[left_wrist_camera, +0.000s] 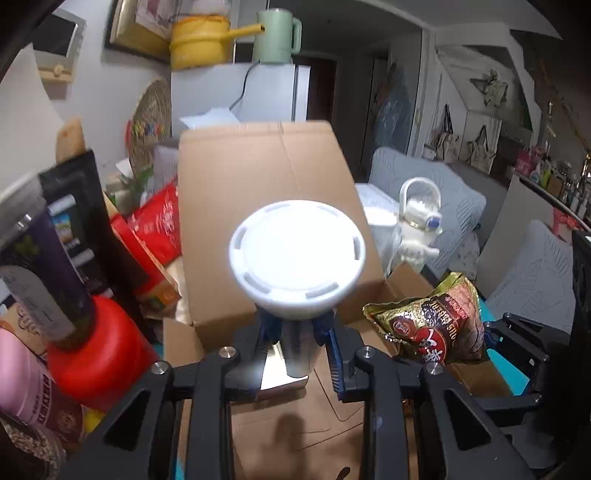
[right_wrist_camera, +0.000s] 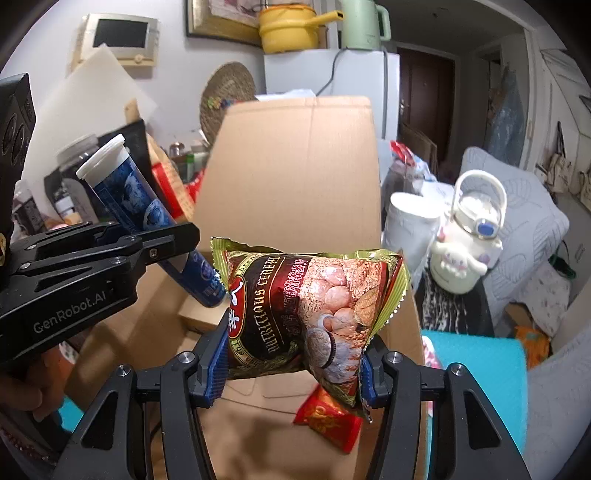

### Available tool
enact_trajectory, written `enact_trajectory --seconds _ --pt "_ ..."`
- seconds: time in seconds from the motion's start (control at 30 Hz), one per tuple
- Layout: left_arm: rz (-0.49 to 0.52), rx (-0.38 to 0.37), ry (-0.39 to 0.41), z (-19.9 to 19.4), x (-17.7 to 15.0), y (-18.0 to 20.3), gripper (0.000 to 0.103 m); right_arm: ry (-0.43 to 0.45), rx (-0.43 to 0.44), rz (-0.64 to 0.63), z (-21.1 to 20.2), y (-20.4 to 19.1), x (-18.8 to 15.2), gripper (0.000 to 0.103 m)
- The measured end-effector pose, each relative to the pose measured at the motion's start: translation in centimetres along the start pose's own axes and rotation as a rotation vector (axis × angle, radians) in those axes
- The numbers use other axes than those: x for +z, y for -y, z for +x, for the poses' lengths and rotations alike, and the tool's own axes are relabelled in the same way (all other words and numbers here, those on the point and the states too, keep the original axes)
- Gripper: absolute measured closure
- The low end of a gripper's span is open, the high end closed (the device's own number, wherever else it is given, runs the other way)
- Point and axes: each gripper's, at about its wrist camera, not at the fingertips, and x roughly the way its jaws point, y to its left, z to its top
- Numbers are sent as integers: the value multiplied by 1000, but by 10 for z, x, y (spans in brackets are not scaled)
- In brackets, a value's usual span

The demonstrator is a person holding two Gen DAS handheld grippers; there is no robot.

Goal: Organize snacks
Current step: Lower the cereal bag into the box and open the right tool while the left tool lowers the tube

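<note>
Cluttered room in front of me: a white fridge (right_wrist_camera: 332,74) at the back with a yellow pot (right_wrist_camera: 288,29) and a pale green kettle (right_wrist_camera: 364,22) on top, grey cushions (right_wrist_camera: 517,206) off to the right, and a white cartoon-dog bottle (right_wrist_camera: 469,251) standing beside them. Right in the middle sits an open cardboard box (right_wrist_camera: 303,177), its tall flap standing upright behind everything I'm holding. On the left wrist view, my left gripper (left_wrist_camera: 295,328) has its fingers pinched tight on a blue tube (left_wrist_camera: 299,354) with a wide white cap (left_wrist_camera: 297,258); the cap points toward the camera and fills the centre, hanging in front of the box flap. The right wrist view shows that same tube (right_wrist_camera: 147,214) from the side, tilted, cap up and to the left, its lower end over the inside of the box. My right gripper (right_wrist_camera: 291,362) has its fingers closed on a cereal packet (right_wrist_camera: 310,306), green-gold edges with a dark red panel, gripped by its lower part and held above the box opening. Beneath it, on the cardboard, lies a small red packet (right_wrist_camera: 328,421). Left of the box there's a heap of goods: a red round container (left_wrist_camera: 99,354), a red bag (left_wrist_camera: 159,221), dark jars, all a bit blurred. A teal surface (right_wrist_camera: 476,362) shows to the right of the box.
</note>
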Motion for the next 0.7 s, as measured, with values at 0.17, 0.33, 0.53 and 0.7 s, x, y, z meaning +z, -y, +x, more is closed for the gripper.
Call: enact_trajectory --seconds 0.17,0.33,0.53,0.7 --pt "12 2 -53 17 -5 5 75 -49 -10 12 14 4 -5 48" --pt "24 -11 -100 29 -8 11 75 -74 -10 28 23 9 -6 48" --pt "13 0 -154 43 -14 9 75 -110 -9 50 33 15 -8 47" --pt "8 7 -179 50 -17 6 75 -123 7 67 36 19 -9 47"
